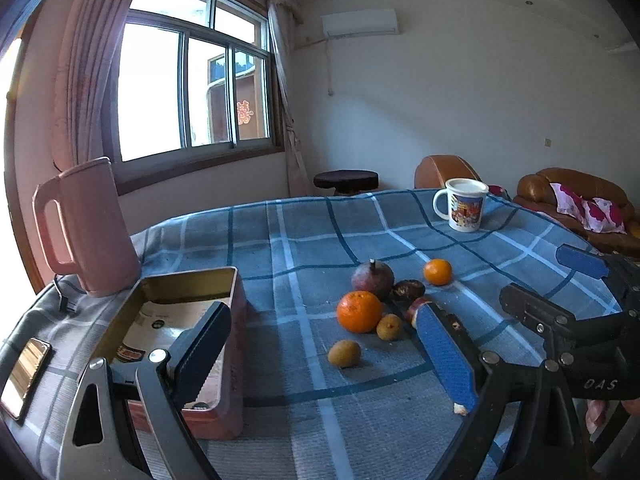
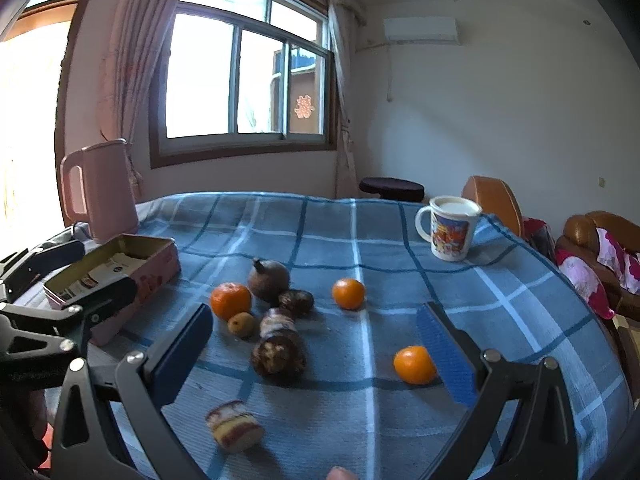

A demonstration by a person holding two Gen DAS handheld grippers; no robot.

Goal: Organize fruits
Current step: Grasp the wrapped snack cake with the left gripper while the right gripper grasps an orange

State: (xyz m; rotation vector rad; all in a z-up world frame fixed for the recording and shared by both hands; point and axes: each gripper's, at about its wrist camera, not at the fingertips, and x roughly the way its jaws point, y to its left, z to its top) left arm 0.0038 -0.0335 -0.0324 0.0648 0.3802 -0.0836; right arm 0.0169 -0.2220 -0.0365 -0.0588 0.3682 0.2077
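Fruits lie loose on the blue checked tablecloth (image 1: 304,248): a large orange (image 1: 359,311), a dark pomegranate (image 1: 373,279), a small orange (image 1: 437,271), a brown kiwi (image 1: 344,353) and a small yellowish fruit (image 1: 389,327). My left gripper (image 1: 322,320) is open above the cloth, its left finger over the open tin box (image 1: 236,320). The right gripper (image 2: 314,332) is open too, with a dark round fruit (image 2: 279,356) below it. An orange (image 2: 414,365) lies by its right finger. A striped cut piece (image 2: 234,430) lies nearest.
A pink kettle (image 1: 86,228) stands at the table's left, behind the tin. A printed mug (image 1: 466,208) stands at the far right edge. A shiny flat object (image 1: 26,376) lies at the left. Brown sofas (image 1: 576,196) and a dark stool (image 1: 346,180) stand beyond the table.
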